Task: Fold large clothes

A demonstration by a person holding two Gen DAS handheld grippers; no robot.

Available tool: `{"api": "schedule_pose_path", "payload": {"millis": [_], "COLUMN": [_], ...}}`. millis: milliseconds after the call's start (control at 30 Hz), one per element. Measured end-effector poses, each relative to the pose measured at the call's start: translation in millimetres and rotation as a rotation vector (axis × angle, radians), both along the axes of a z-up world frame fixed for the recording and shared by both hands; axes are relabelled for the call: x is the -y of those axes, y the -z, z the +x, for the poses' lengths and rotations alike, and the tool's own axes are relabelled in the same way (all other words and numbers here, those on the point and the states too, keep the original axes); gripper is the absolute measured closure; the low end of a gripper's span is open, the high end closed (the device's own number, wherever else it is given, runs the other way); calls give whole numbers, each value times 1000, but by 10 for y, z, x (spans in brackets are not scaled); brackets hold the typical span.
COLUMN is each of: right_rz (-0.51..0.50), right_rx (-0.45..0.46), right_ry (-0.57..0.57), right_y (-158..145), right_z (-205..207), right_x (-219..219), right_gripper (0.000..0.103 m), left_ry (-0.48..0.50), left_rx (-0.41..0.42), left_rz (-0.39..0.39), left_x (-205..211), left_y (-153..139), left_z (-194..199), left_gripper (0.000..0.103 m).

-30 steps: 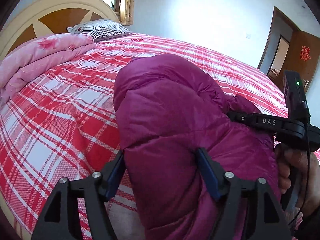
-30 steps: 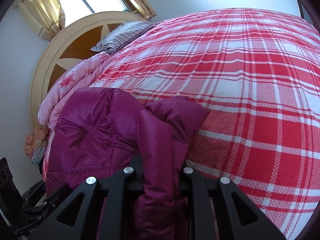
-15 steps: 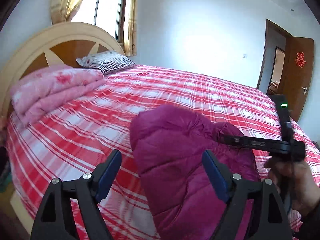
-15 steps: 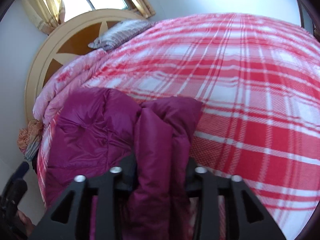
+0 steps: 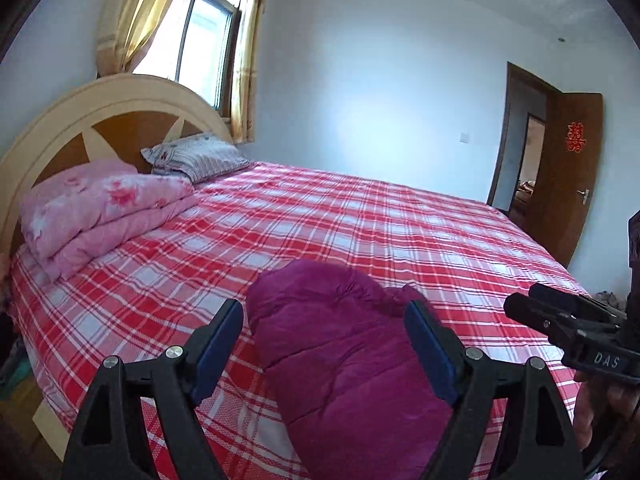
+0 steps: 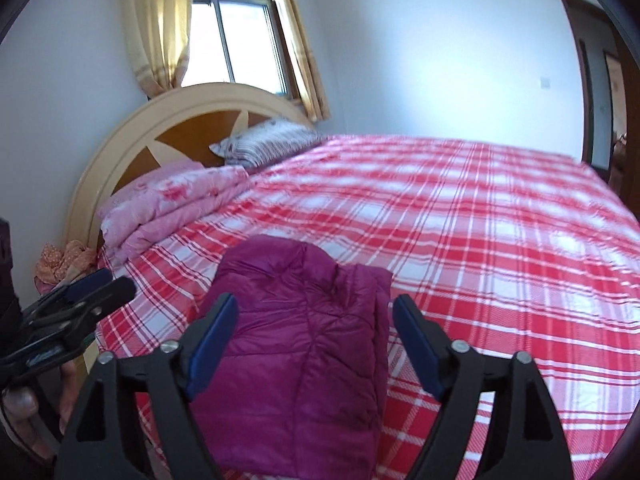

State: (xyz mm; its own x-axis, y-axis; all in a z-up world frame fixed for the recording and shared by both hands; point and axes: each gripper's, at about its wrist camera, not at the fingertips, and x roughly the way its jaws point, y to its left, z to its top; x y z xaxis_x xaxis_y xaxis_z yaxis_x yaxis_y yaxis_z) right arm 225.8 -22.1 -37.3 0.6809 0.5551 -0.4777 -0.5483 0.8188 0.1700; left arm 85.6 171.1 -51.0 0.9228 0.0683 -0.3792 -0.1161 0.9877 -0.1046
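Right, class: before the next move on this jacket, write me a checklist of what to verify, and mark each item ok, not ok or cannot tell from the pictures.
1. Left gripper open and empty: ok, jaws spread wide with nothing between the pads.
2. Right gripper open and empty: ok, same.
3. Jacket lying on the bed, not hanging from a gripper: ok.
4. Jacket folded into a compact bundle: ok, though one narrow layer shows along its right edge.
5. Near end of the jacket fully on the bed: cannot tell, the grippers hide it.
6. Quilt and pillow apart from the jacket: ok.
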Motion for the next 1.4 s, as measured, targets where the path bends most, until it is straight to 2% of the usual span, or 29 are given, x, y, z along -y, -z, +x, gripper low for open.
{"api": "schedule_pose_path", "payload": {"millis": [400, 1400], "right_rz": [-18, 17], "right_rx": [81, 72], "right_ry": [-8, -6], "right_y": [-176, -176], "right_z": [-373, -491], "right_x": [-7, 100], "right_gripper": [16, 12], "left_ry": [16, 21], "left_rx": [11, -3], "left_rz": [-6, 0], "left_x": [38, 113], "left_y": [-63, -20], "left_z": [-65, -65], "left_gripper": [19, 19]}}
